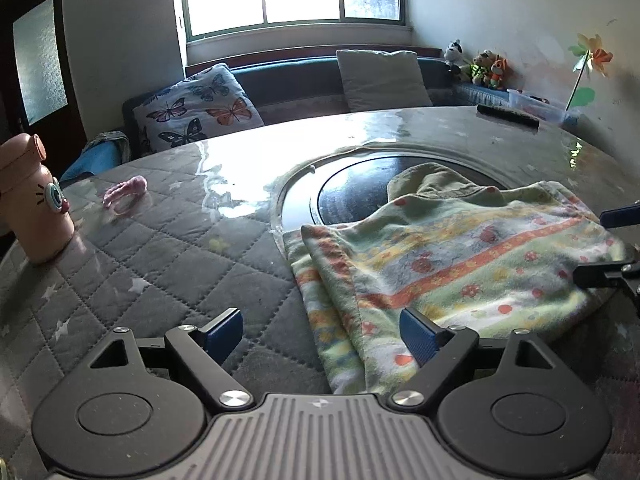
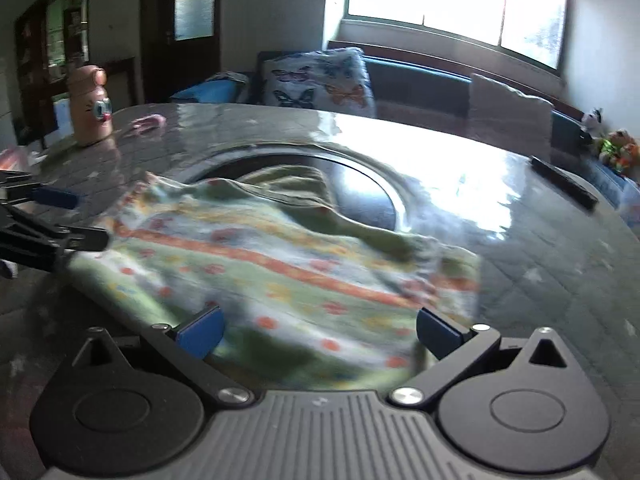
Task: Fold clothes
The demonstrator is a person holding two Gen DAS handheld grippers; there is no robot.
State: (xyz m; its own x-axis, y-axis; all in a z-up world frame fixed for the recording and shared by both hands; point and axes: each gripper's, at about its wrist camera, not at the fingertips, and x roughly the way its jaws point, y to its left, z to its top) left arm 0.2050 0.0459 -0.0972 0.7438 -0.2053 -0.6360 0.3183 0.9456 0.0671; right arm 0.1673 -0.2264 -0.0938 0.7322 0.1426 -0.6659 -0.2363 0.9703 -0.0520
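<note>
**Right wrist view: folded garment on a round table**

The right gripper (image 2: 318,332) hangs with its blue-padded jaws spread wide over the near edge of a patterned garment (image 2: 280,264), green with orange bands and red dots; the picture is blurred. The garment lies partly across a dark round inset (image 2: 368,196) in the glossy table (image 2: 540,260). The left gripper (image 2: 74,220) enters at left, beside the garment's edge. A pink bottle (image 2: 90,106) stands far left.

You have the folded garment (image 1: 460,256) on the surface (image 1: 168,256), partly over its round inset (image 1: 352,184). Your left tool (image 1: 322,334) is at its left edge, your right tool (image 2: 320,334) at its near edge. Far left stands a bottle (image 1: 34,204), a small ring (image 1: 124,196) beside it.
</note>
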